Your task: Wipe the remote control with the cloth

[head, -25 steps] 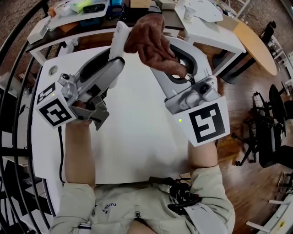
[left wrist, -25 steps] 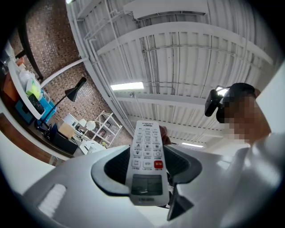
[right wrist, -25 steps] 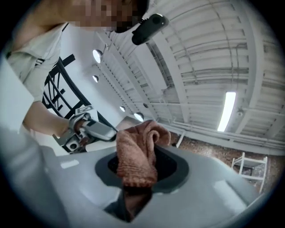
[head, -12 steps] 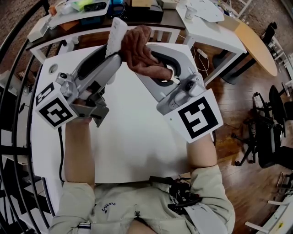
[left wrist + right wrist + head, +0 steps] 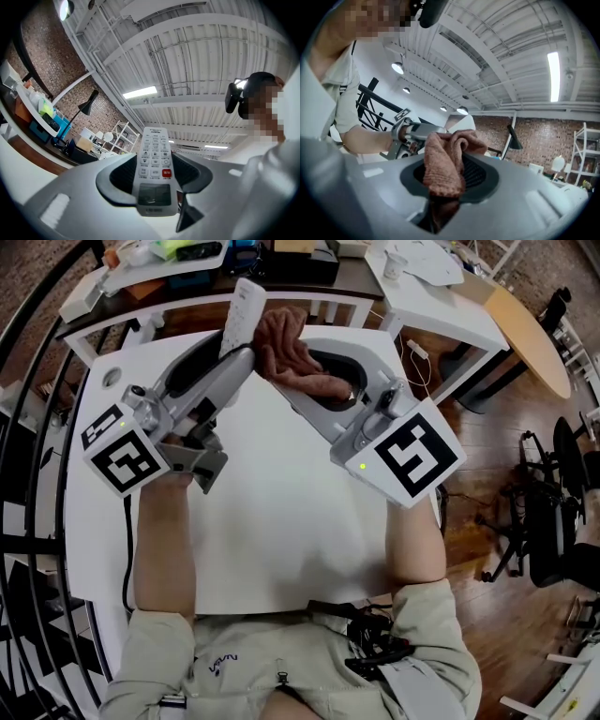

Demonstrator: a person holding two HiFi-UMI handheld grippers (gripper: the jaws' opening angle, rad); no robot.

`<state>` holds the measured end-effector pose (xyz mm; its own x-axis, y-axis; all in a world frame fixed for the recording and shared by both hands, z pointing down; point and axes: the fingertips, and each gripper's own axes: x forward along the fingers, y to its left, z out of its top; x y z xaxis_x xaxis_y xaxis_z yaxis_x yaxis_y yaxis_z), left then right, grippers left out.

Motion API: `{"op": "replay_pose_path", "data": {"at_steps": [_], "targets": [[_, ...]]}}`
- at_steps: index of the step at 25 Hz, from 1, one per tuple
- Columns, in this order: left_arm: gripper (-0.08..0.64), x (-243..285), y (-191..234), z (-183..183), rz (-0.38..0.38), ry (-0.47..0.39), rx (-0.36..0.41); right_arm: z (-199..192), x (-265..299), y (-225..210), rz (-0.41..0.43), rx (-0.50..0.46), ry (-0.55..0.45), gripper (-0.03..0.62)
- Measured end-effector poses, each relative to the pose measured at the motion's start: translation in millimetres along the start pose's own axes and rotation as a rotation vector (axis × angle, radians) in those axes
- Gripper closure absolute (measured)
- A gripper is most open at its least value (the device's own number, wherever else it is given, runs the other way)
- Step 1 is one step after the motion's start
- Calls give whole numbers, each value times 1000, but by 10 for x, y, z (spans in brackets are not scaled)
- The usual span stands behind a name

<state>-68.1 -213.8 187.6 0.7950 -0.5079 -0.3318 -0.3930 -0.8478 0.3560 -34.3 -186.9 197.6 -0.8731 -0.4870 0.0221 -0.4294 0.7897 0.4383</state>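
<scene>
In the head view, the left gripper (image 5: pixel 234 360), a grey two-jaw unit with a marker cube at its rear, occupies the upper left of the frame above the white rectangular table top (image 5: pixel 281 521). Its jaws are clenched on the white slim plastic remote control (image 5: pixel 241 307). The remote control projects past the jaw tips toward the top edge of the frame. In the left gripper view it sits at centre frame between the two dark ribbed pads (image 5: pixel 121 174), button face toward the camera. The small display window is at the near end and a red key is on the right side of the keypad. The right gripper (image 5: pixel 314 381), of the same build, enters from the centre right of the head view and angles toward the upper left. Its jaws are clamped on the reddish-brown knitted cloth (image 5: pixel 289 351). In the right gripper view the cloth is bunched between the pads at lower centre, and a fold rises above them. In the head view the free part of the cloth lies just beside the right edge of the remote control, at the upper centre of the frame. It appears to touch that edge near the left jaw tips. Both items are held in the air above the far edge of the table top.
</scene>
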Motion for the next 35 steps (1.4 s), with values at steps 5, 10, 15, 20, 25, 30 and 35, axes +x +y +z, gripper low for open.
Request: {"op": "replay_pose_path", "data": {"at_steps": [5,10,15,20,25,30,35], "targets": [[316,17,12,-17,-13,0,-17,-73,8,22,74,100,15,488],[316,5,22,-9,-21,-16,-38,-177,10,72,152,176,50,487],[316,-36,113,24,49,-20,15,-211,46,176,188,138,84,488],[316,-66,165,44,162,3,146,-209,13,-10,92,128,68,486],[316,-40,231,-25,235,44,255,-255,-32,-246,-31,124,58,486],[316,-73,387,-135,327,76,337,-366,-109,-527,-165,148,46,488],[316,-68,551,-234,395,101,413,-536,-165,-781,-274,173,54,488]]}}
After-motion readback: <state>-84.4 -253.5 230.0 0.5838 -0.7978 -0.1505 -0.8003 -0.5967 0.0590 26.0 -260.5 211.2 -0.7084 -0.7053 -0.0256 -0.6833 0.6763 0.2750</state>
